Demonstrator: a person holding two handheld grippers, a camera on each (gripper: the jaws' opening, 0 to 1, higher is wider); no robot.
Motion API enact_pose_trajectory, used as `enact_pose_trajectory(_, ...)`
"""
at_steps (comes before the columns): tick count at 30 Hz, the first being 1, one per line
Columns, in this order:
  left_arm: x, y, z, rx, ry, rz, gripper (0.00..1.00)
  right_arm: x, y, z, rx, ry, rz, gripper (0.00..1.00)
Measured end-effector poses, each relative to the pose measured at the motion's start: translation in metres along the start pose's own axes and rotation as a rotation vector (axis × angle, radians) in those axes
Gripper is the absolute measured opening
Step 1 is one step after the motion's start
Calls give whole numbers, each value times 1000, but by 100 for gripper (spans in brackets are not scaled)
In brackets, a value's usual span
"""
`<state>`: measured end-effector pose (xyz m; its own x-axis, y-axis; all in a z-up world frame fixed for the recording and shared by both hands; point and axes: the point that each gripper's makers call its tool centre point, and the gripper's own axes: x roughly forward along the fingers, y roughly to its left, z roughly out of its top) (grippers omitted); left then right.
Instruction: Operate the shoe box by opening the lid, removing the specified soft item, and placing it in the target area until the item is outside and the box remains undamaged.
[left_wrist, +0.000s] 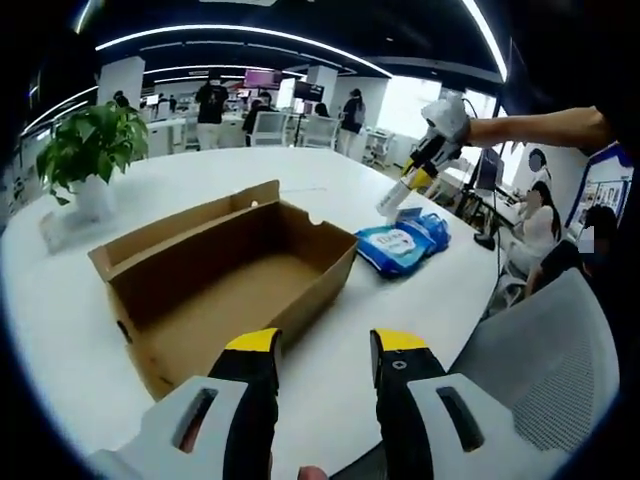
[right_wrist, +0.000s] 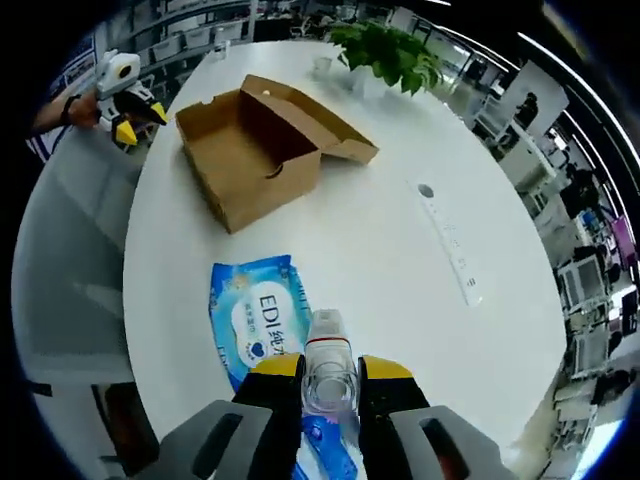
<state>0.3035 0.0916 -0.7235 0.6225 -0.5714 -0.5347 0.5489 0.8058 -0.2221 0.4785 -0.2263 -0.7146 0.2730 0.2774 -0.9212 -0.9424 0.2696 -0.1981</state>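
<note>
The brown cardboard shoe box (left_wrist: 230, 280) lies open on the white table (left_wrist: 400, 330), its lid folded back and its inside bare. In the right gripper view the box (right_wrist: 250, 150) sits far ahead. A blue pack of wet wipes (left_wrist: 400, 240) lies flat just right of the box; this pack (right_wrist: 255, 315) is below my right gripper (right_wrist: 330, 368). That gripper is shut on a small clear bottle (right_wrist: 328, 350). In the left gripper view, the right gripper (left_wrist: 415, 180) hangs above the pack with the bottle (left_wrist: 392, 202). My left gripper (left_wrist: 325, 345) stands open before the box's near end, and shows again (right_wrist: 128, 125) beyond the table edge.
A potted plant (left_wrist: 90, 145) stands at the table's far left, also seen as the plant (right_wrist: 390, 50). A white power strip (right_wrist: 450, 245) lies on the table. A grey mesh chair (left_wrist: 540, 360) stands at the table edge. People stand and sit around the office.
</note>
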Motion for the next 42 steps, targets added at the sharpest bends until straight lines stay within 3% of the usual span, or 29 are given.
enact_pose_trajectory(12, 3, -2, -6, 16, 30, -4, 36, 24, -9, -7, -88, 87, 29, 17)
enact_pose_trajectory(23, 4, -1, -9, 12, 39, -4, 36, 32, -25, -20, -142, 160, 47, 17)
enact_pose_trajectory(42, 5, -2, -12, 17, 50, -8, 36, 55, -23, -31, -214, 267, 127, 17)
